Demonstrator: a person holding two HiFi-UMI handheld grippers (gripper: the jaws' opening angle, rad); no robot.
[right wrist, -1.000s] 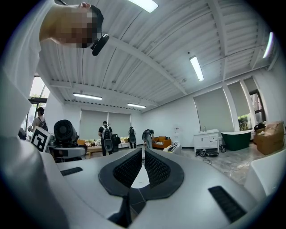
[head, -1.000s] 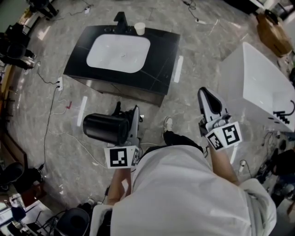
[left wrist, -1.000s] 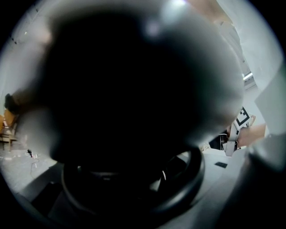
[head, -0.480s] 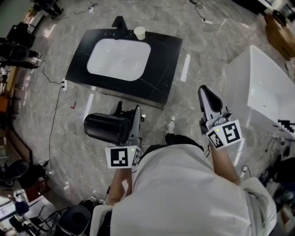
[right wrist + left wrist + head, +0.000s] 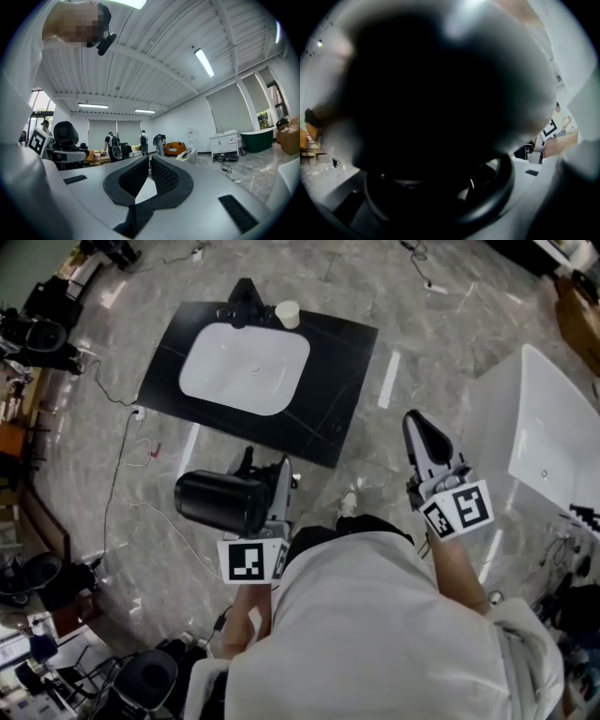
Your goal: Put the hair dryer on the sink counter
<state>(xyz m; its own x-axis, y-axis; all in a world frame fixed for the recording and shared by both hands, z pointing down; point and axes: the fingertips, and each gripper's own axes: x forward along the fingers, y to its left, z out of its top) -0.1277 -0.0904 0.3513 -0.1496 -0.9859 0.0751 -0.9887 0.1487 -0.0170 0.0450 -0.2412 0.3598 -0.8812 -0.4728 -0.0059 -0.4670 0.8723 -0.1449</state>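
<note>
A black hair dryer lies on its side in my left gripper, which is shut on it. Its dark blurred body fills most of the left gripper view. The same dryer shows at the left of the right gripper view. The black sink counter with a white basin stands on the floor ahead, beyond both grippers. My right gripper is held level at the right, shut with nothing between its ribbed pads.
A black faucet and a pale cup stand at the counter's far edge. A white bathtub is at the right. Cables trail over the marble floor at the left. The person's shoe shows between the grippers.
The counter and the bathtub have slid right and slightly down in the head view as the person moves. Both grippers keep their pose, and the dryer stays held.
</note>
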